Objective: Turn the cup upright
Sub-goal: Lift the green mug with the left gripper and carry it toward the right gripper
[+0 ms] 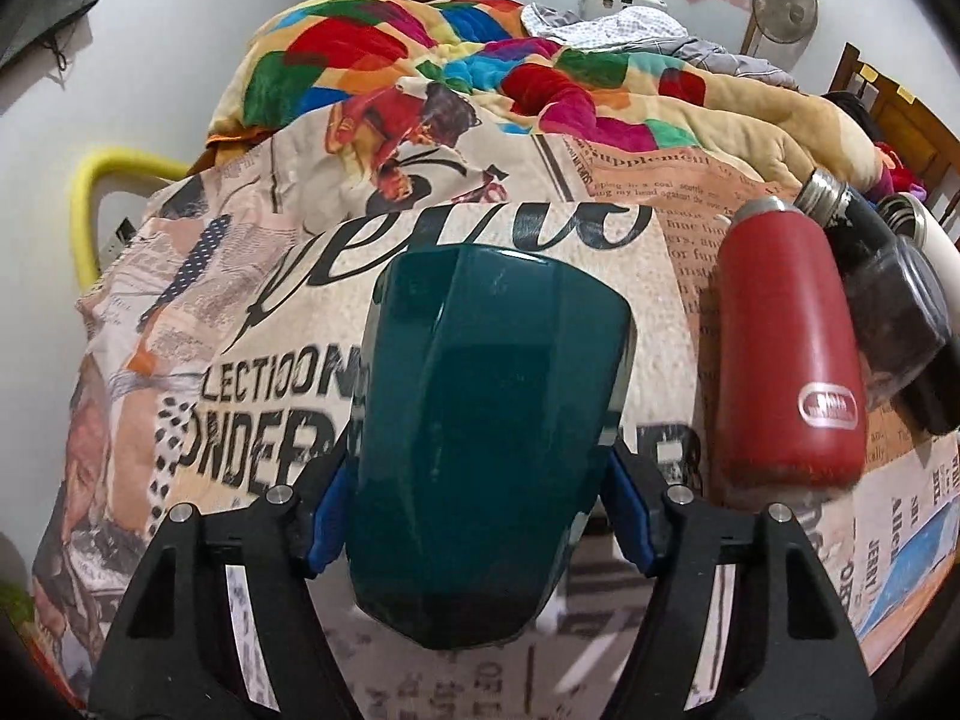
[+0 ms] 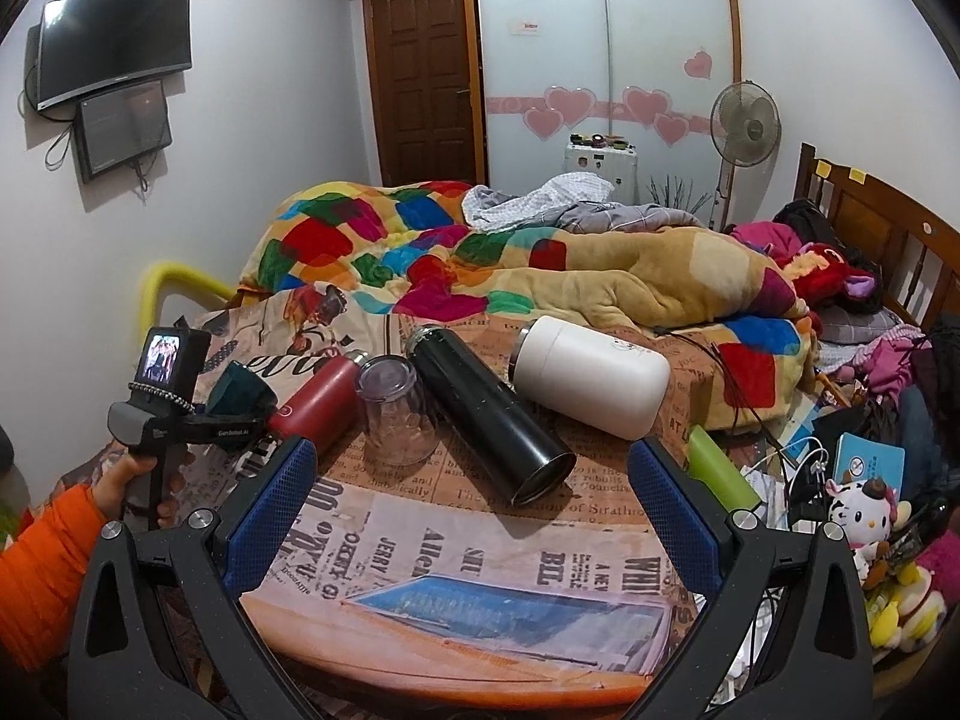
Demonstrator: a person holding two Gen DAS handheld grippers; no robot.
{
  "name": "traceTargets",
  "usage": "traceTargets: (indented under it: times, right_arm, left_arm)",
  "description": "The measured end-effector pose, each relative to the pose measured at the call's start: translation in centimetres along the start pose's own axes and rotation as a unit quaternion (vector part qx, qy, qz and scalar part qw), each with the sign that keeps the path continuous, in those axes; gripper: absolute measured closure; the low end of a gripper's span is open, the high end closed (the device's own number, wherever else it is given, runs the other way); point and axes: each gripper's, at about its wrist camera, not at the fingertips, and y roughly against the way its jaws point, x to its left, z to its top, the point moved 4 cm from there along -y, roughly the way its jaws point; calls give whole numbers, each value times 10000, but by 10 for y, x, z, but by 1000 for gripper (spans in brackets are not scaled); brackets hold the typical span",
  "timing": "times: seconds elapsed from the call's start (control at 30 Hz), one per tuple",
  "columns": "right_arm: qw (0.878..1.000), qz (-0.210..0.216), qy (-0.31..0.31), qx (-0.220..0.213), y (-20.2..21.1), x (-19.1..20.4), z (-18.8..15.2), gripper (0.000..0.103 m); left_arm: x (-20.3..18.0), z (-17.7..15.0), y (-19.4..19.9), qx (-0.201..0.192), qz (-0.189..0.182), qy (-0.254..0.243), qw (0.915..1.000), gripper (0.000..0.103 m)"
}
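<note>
Left wrist view is showing the left gripper (image 1: 480,516) closing its blue pads on a dark green cup (image 1: 486,420), gripping it low on both sides; the cup seems to be hanging tilted above the newspaper-print table (image 1: 240,360), though the fisheye is making its exact pose hard to judge. The red bottle (image 1: 786,354) is lying just beside it, so a wide swing while turning the cup could be knocking into that bottle. The glossy wall may also be slipping in the pads. The right gripper (image 2: 474,498) is hovering wide open, holding nothing.
</note>
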Motion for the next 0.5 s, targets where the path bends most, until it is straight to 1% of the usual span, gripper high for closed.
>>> traceTargets:
  times: [0.1,0.2,0.3,0.5]
  right_arm:
    - [10000,33,25,-41,5,2,0,0]
    - [9999,71,49,-84,10,5,0,0]
    - [9998,113,62,-137,17,8,-1,0]
    - [9993,200,99,-307,37,11,0,0]
  left_arm:
    - [1,-7,12,-35,-77,81,9999,33]
    - [-4,-14,26,-105,-26,10,9999,33]
    - [-11,-18,48,-219,-67,-76,9997,33]
    - [-36,-20,105,-657,-66,-409,9970,33]
